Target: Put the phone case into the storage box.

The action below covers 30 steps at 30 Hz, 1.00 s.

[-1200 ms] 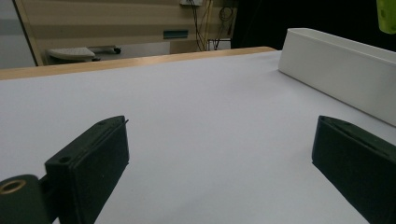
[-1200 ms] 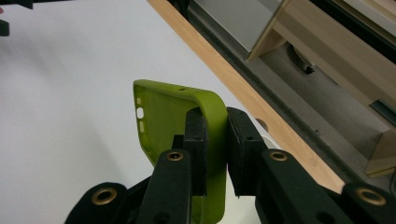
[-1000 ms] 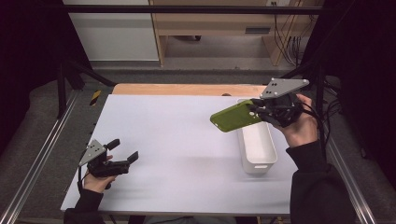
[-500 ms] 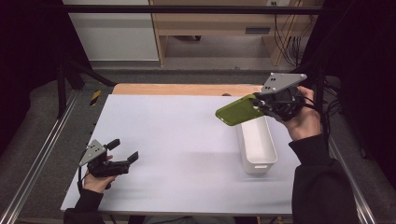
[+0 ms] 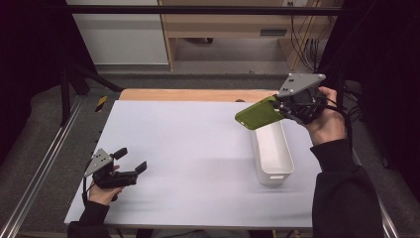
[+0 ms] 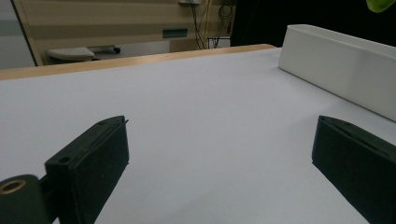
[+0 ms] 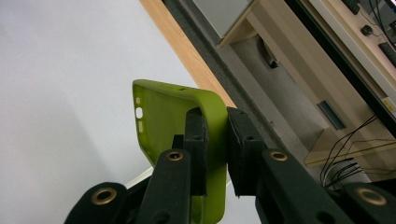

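Observation:
A lime-green phone case [image 5: 258, 113] hangs in the air above the far end of a long white bin [image 5: 271, 153]. My right gripper [image 5: 283, 105] is shut on one edge of the case, its jaws pinching the case's rim [image 7: 215, 126] in the right gripper view. My left gripper [image 5: 131, 159] rests low on the white table near the front left corner, jaws wide open with nothing between them. In the left gripper view its two black fingers [image 6: 88, 163] frame bare table, with the bin [image 6: 341, 63] beyond at the right and a sliver of the green case [image 6: 382, 4] at the top.
The white tabletop [image 5: 188, 148] has a wooden strip [image 5: 193, 95] along its far edge. Metal rails [image 5: 39, 168] run along the left side. A wooden shelf unit with cables [image 5: 233, 25] stands behind the table.
The right gripper has carried the green case a little to the right and upward, over the bin's far end. The left gripper has stayed put.

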Each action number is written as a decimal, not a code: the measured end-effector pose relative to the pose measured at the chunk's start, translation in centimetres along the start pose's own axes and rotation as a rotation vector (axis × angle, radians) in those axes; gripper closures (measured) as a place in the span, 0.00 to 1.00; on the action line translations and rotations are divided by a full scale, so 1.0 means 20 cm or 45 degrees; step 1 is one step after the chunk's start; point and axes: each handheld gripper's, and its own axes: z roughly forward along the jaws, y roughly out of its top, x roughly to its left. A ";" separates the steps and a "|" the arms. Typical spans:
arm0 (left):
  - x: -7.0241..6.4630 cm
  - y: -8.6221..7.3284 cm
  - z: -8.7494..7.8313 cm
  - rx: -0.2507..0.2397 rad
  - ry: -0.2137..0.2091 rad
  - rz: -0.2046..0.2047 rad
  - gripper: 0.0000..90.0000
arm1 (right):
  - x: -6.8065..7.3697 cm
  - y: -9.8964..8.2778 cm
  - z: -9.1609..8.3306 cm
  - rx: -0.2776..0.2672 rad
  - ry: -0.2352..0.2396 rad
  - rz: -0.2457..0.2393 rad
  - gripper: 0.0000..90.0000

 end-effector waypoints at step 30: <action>0.00 -0.01 0.01 0.006 -0.003 0.012 0.04 | -0.08 -0.02 0.01 0.083 -0.065 -0.077 0.88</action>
